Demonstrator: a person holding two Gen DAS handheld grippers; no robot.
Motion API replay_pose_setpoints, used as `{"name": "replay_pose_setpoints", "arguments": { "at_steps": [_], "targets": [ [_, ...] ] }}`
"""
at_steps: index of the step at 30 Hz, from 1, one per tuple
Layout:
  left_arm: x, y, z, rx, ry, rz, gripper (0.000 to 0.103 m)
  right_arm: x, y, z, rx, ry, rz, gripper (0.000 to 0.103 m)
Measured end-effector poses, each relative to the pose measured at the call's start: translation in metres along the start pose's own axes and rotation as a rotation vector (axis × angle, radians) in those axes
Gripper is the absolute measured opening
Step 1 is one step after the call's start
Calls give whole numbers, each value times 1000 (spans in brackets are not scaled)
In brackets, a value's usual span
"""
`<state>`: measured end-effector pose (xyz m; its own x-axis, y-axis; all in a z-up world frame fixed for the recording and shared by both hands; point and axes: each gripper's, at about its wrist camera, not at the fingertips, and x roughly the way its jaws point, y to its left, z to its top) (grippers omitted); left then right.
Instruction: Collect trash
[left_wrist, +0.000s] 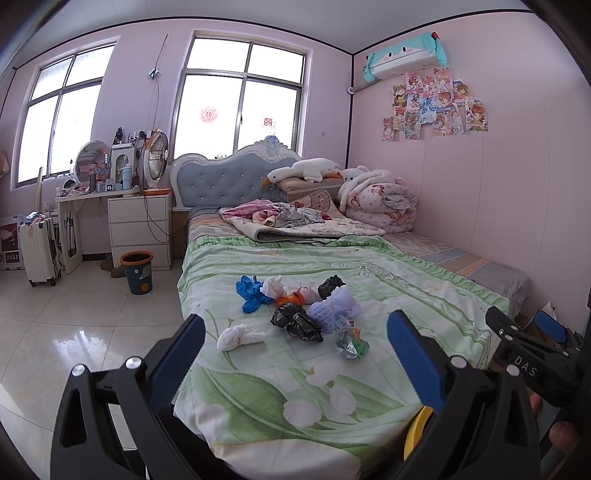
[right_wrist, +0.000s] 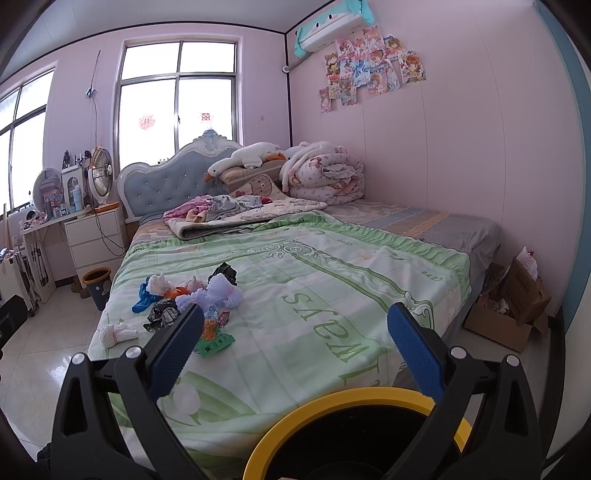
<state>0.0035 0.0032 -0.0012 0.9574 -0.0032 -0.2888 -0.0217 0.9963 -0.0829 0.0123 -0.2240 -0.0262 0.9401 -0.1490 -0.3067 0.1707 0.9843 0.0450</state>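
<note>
the bed (left_wrist: 406, 280) is the landmark for everything here. its foot edge sits just under both grippers, and its left side edge drops to bare tiled floor (left_wrist: 74, 317) w/ lots of open room. the right side of the bed runs along the pink wall, no gap to move in there.

the trash pile (left_wrist: 295, 306) lies on the green bedspread near the foot, toward the bed's left edge. counted in the left wrist view: 1 blue glove (left_wrist: 249, 293), 2 white tissue wads (one (left_wrist: 240, 336) apart from the pile, nearest the left edge, one (left_wrist: 272, 285) by the glove), 2 black crumpled bags (left_wrist: 295, 321), 1 purple foam net (left_wrist: 332, 304), 1 shiny snack wrapper (left_wrist: 351, 341), plus an orange scrap, too small to tell. nothing stands between the grippers and the pile.

left gripper (left_wrist: 295, 354): jaws wide apart, empty, hovering over the foot of the bed w/ the pile straight ahead. right gripper (right_wrist: 295, 341): jaws also wide apart, empty, pile off to its left side. a yellow-rimmed bin (right_wrist: 354, 400) sits right below the right gripper at the foot of the bed, mouth open upward.

around the bed: 1 small bin w/ orange rim (left_wrist: 137, 271) on the floor left of the bed near the dresser (left_wrist: 140, 229); 1 suitcase (left_wrist: 38, 251) further left; 1 open cardboard box (right_wrist: 513, 310) on the floor at the bed's right foot corner. folded quilts, clothes and 1 plush goose (left_wrist: 306, 170) crowd the head end.
</note>
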Motion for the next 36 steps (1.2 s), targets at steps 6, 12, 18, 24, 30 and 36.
{"name": "replay_pose_setpoints", "arguments": {
  "at_steps": [6,12,18,24,30,36],
  "targets": [
    [0,0,0,0,1,0,95,0,1,-1,-1,1,-1,95],
    [1,0,0,-1,0,-1,95,0,0,-3,1,4,0,95],
    [1,3,-2,0,2,0,95,2,1,-6,1,6,1,95],
    [1,3,-2,-1,3,0,95,2,2,-7,2,7,0,95],
    [9,6,-10,-2,7,3,95,2,1,-6,1,8,1,95],
    [10,7,-11,-3,8,2,95,2,1,-5,1,9,0,95]
  ]
}}
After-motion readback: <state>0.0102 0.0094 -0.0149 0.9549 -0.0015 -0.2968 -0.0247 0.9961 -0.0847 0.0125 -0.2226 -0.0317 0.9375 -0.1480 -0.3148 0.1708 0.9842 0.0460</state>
